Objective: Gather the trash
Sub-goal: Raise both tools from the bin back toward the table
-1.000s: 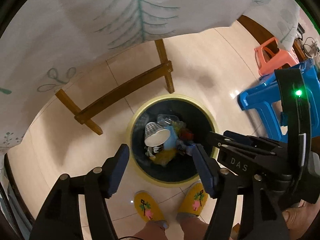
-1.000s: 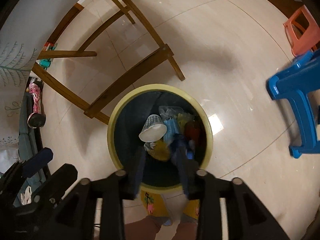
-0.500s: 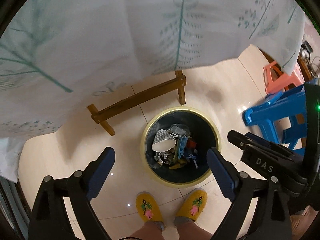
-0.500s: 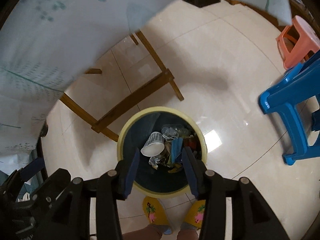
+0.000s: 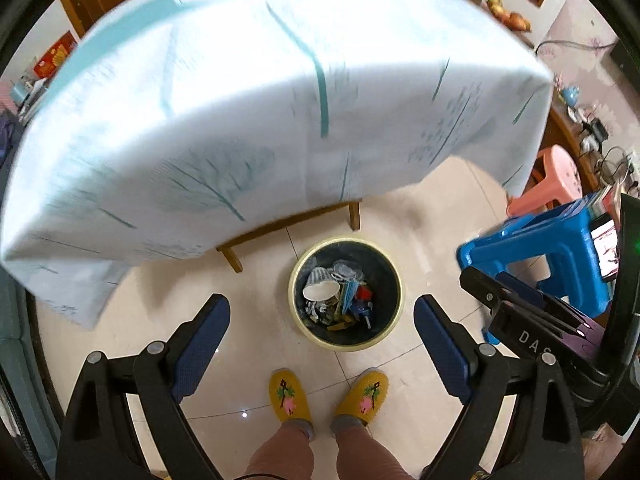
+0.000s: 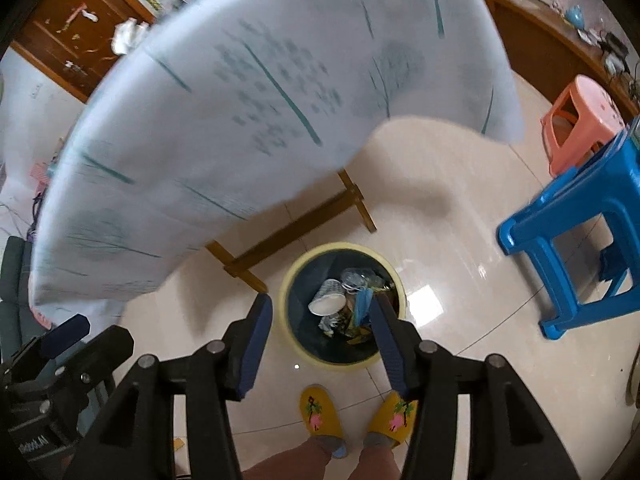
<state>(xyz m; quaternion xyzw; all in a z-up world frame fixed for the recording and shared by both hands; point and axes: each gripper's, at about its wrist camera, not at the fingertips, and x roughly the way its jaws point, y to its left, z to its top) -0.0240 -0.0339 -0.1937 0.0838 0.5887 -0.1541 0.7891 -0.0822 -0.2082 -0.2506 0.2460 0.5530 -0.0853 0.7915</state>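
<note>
Both grippers have risen away from the bin (image 5: 347, 292); the left gripper (image 5: 322, 320) and right gripper (image 6: 320, 320) hang released and empty. Trash (image 5: 340, 300) lies inside, far beyond the fingers, so this drop looks complete.

Count: one yellow-rimmed bin (image 5: 346, 343), one paper cup (image 5: 320, 288) inside it. Two plastic stools: one blue stool (image 6: 576, 248), one pink stool (image 6: 584, 116). Two yellow slippers (image 5: 289, 396).

Your right gripper (image 6: 320, 344) hangs with jaws apart, empty, above the yellow-rimmed bin (image 6: 298, 344) holding a paper cup (image 6: 328, 302) and wrappers; the cloth-covered desk (image 6: 260, 100) stands beyond, a blue stool (image 6: 576, 248) at right.
</note>
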